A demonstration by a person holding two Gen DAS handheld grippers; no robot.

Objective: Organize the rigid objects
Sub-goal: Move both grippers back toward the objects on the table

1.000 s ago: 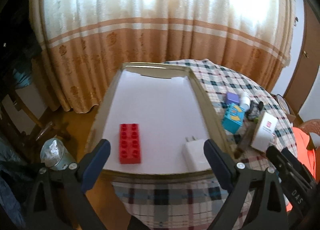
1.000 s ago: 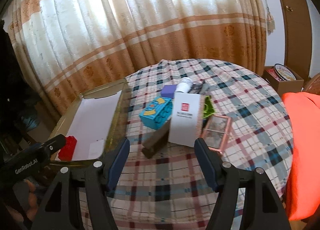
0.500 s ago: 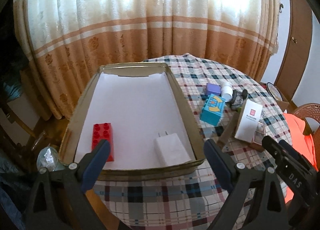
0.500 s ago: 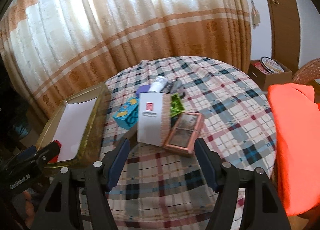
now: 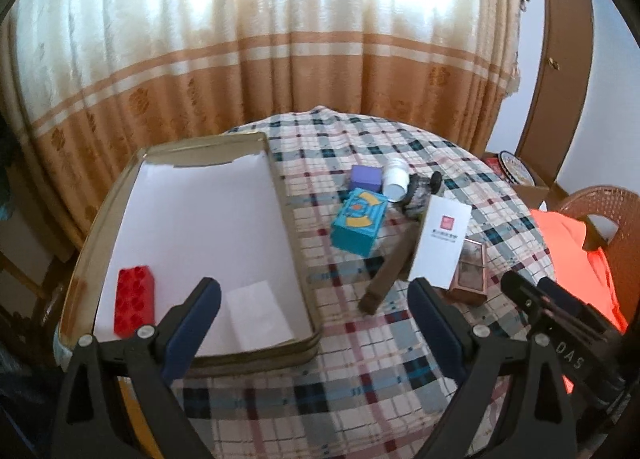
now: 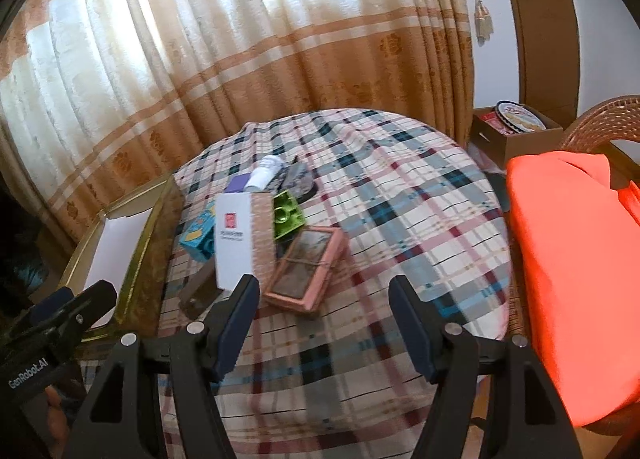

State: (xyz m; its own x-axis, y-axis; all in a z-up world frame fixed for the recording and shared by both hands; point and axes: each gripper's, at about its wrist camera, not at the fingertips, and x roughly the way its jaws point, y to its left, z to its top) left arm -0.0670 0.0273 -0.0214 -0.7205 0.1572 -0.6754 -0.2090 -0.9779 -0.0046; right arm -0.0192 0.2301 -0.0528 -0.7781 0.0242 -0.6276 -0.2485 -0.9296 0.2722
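The left gripper (image 5: 314, 309) hangs above the near edge of the table with its jaws spread wide and nothing between them; its pads touch nothing. The right gripper (image 6: 324, 309) is likewise spread apart and empty, held over bare plaid tablecloth (image 6: 400, 219).

Under the left gripper's left finger lies the tray (image 5: 298, 279), lined with white paper. In it, just ahead of that finger, sits a white charger (image 5: 258, 317), and further left a red brick (image 5: 135, 306) whose long axis runs away from the gripper, along the tray's side wall.

Ahead and right of the left gripper is the loose pile. A white box (image 5: 440, 245) leans tilted, its long axis pointing away and slightly right. Beside it a dark brown bar (image 5: 390, 273) lies with one end toward the gripper, pointing away. A teal box (image 5: 358, 225) lies left of these; behind it are a purple cube (image 5: 365, 176) and a white bottle (image 5: 396, 179) on its side, its open end facing the gripper.

Seen from the right gripper, a pink framed case (image 6: 306, 269) lies flat just ahead of its left finger, long axis pointing away and slightly right, touching the white box. A green brick (image 6: 286, 213) sits behind it.
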